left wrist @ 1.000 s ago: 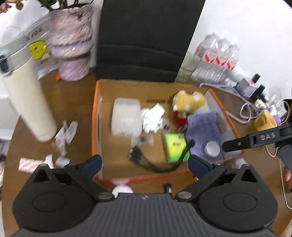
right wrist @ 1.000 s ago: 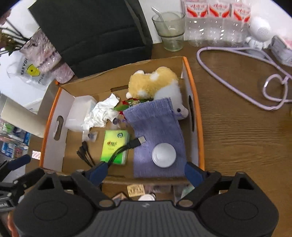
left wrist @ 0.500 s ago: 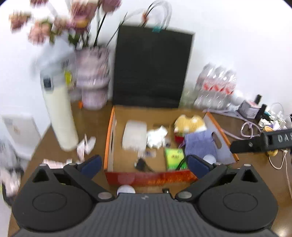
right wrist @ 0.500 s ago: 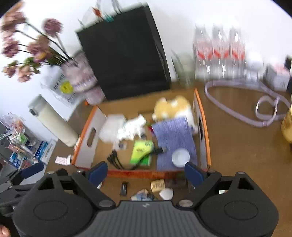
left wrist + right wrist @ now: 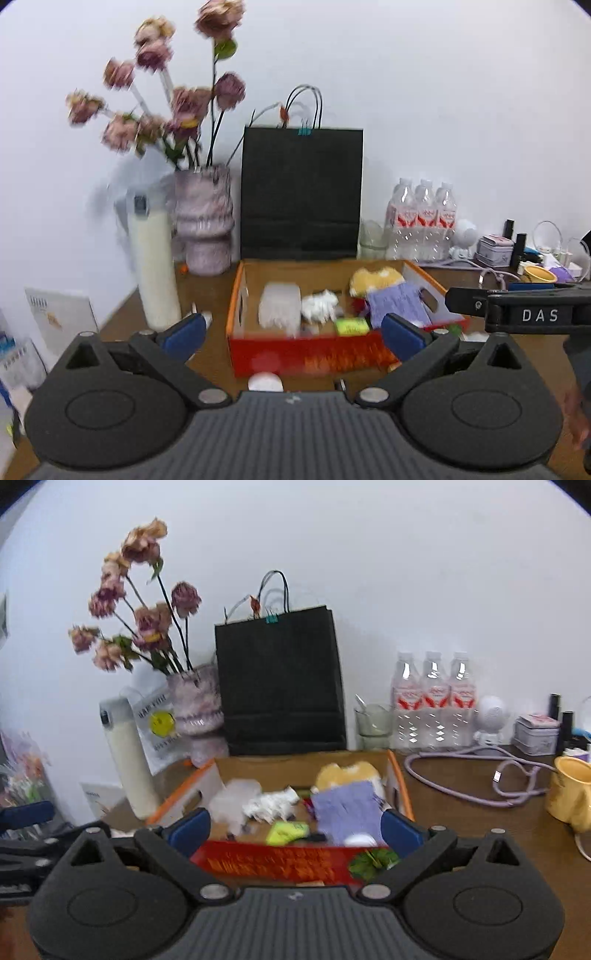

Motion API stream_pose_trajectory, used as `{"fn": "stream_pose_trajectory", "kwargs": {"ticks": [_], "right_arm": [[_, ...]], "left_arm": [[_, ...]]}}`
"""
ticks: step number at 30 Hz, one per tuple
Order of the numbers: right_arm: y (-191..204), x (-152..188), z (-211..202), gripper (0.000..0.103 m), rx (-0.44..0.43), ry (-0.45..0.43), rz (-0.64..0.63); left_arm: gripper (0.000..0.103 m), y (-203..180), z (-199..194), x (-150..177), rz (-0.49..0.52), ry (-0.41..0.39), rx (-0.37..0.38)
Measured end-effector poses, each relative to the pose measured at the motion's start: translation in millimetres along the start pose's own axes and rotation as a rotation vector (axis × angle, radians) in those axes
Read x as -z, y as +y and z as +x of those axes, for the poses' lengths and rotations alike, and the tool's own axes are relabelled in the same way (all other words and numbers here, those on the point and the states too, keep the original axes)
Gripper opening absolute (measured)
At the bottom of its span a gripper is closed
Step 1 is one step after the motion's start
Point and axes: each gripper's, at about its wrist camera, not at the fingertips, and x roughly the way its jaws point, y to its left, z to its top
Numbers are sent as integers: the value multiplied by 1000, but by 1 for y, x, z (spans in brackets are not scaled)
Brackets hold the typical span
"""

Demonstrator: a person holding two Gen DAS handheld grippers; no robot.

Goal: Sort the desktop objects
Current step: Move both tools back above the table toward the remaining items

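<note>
Cardboard box [image 5: 306,354]: red front, orange rims, on wooden worktop [image 5: 480,812], just ahead of both pairs of fingers.
Box contents: purple cloth [image 5: 347,808] nr right fingertip w/ white round lid [image 5: 360,839] on it; green packet [image 5: 286,830] mid; crumpled paper [image 5: 319,308] & clear plastic pack [image 5: 279,308] toward left; yellow plush [image 5: 375,280] at back.
Left gripper [image 5: 291,334]: fingers spread apart, empty.
Right gripper [image 5: 295,827]: fingers spread apart, empty.
Behind box: black bag [image 5: 301,192], flower vase [image 5: 205,218], 3 bottles [image 5: 434,694].
Left of left fingers: cream flask [image 5: 153,266].
</note>
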Motion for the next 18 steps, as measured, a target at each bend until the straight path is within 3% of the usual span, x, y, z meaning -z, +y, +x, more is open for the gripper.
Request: {"fn": "stream_pose_trajectory", "kwargs": {"ticks": [11,15,18], "right_arm": [[3,142,-100,99,-13,123,-115],[-2,168,-130,99,-38,134,-72],[-4,169,-129,99,-37,125,-60]], "left_arm": [[103,9,-74,123,-23,144,-29],[103,14,-85,138,-99,215,5],[103,12,-80,133,-72,207,-2]]}}
